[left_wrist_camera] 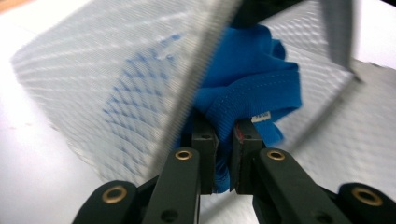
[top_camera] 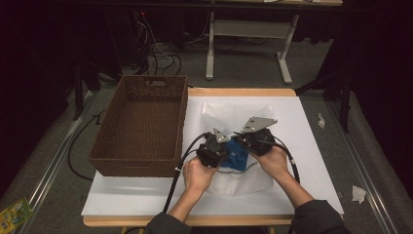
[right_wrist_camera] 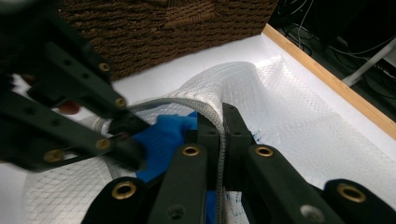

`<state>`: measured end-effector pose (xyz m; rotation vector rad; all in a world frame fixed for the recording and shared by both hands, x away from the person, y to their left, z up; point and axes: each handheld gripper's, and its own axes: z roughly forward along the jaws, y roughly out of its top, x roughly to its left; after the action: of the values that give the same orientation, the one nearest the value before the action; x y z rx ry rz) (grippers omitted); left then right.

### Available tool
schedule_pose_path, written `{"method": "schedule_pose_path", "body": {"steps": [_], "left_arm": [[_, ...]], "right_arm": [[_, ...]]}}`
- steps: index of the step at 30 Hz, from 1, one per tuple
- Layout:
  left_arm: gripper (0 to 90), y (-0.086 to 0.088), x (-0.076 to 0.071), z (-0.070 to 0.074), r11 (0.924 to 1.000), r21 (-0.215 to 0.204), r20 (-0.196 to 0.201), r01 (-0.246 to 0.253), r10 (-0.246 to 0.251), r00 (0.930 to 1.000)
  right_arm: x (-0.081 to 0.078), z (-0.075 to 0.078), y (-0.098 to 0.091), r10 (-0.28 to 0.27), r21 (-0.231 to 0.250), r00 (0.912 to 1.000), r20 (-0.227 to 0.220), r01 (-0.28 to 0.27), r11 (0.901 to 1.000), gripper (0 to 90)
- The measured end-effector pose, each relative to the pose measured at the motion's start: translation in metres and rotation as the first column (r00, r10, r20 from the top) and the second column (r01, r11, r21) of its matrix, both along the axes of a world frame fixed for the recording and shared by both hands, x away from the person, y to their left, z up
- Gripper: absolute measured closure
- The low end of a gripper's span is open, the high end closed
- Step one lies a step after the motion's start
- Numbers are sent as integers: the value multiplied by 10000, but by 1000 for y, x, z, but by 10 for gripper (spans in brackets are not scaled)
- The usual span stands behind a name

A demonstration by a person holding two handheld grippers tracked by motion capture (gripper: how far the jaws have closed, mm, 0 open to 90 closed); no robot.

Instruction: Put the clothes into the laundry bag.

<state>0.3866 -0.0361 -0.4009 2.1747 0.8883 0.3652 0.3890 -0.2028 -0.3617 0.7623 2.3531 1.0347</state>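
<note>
Your left gripper (left_wrist_camera: 223, 156) pinches the blue garment (left_wrist_camera: 247, 88) at lower centre while your right gripper (right_wrist_camera: 219, 140) clamps the mesh bag's rim (right_wrist_camera: 212, 116); a hard pull could slip either grip.

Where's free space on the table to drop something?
Free: white sheet in front of the wicker basket, and its right strip along the table edge. The basket looks empty. Crowded: centre, where both hand-held grippers clamp the mesh bag and blue cloth.
</note>
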Motion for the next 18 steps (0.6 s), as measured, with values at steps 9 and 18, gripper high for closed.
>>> {"method": "schedule_pose_path", "body": {"steps": [9, 18], "left_arm": [[842, -7, 11, -5, 9926, 431, 655, -1133, 1104, 9917], [839, -10, 24, -21, 9786, 1290, 385, -1604, 1567, 9869]], "right_arm": [[-5, 3, -5, 25, 32, 10000, 77, -26, 10000, 896], [-8, 3, -6, 125, -3, 9998, 121, -125, 9999, 896]]}}
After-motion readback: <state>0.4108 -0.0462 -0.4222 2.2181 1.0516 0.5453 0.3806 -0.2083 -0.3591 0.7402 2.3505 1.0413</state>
